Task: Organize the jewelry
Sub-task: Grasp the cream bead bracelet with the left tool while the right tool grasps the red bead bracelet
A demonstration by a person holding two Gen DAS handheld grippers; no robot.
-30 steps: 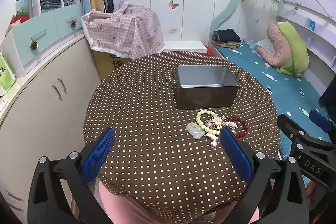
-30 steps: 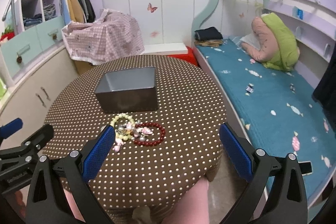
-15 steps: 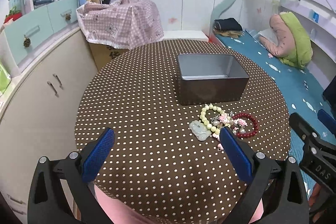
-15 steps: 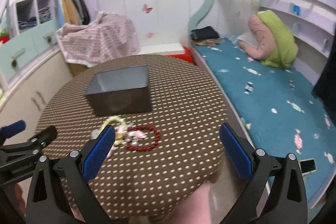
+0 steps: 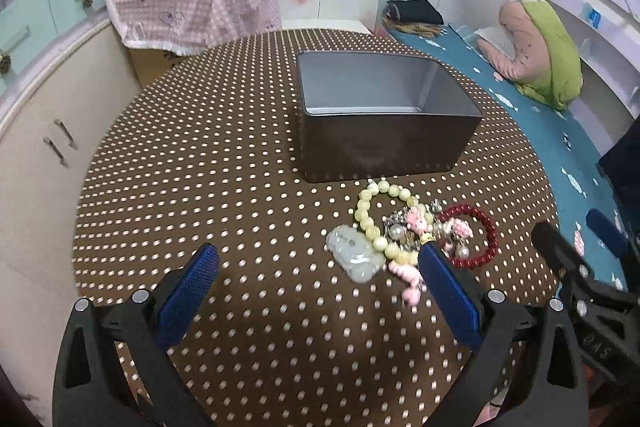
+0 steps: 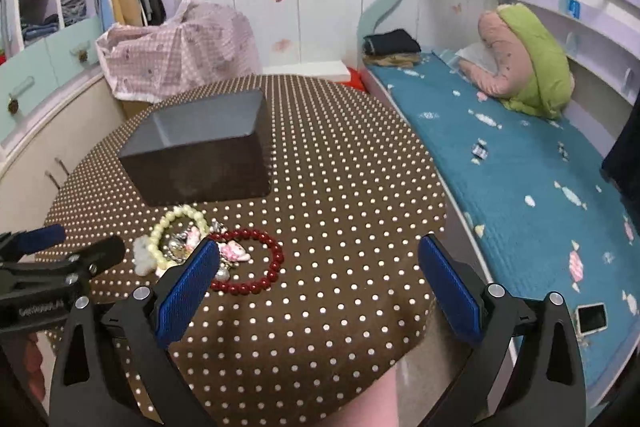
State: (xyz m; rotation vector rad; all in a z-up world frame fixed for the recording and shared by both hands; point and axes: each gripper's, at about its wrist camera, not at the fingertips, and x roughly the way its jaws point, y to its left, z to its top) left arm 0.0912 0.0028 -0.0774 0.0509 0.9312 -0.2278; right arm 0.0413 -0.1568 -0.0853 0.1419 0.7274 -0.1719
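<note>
Left wrist view: The left gripper (image 5: pixel 316 283) has its two blue fingers (image 5: pixel 188 291) spread wide apart, with nothing between them. It hangs over a round table (image 5: pixel 200 155) with a brown cloth full of white dots. A gray box (image 5: pixel 384 143) sits in the middle of the table. It is open on top, and the part of the inside that shows has nothing in it. Its long side runs left to right. Just in front of the box lies a little heap of jewelry. There is a ring of pale yellow beads (image 5: pixel 370 215), a red bead bracelet (image 5: pixel 480 239) to its right, and a pale green stone (image 5: pixel 354 259) at the near left. Pink and silver charms (image 5: pixel 420 223) lie tangled between the two bracelets. Both bracelets lie flat. The heap stretches left to right. The right blue finger hides a bit of it. The other gripper (image 5: pixel 576 267) peeks in at the right edge.

Right wrist view: The right gripper (image 6: pixel 316 283) is spread wide too and holds nothing. The gray box (image 6: pixel 200 163) is far left on the table (image 6: pixel 340 187), and its inside is hidden here. The yellow beads (image 6: pixel 176 223) and red bracelet (image 6: pixel 256 263) lie in front of it, by the left blue finger (image 6: pixel 188 291). A blue bed (image 6: pixel 520 167) is on the right.
</note>
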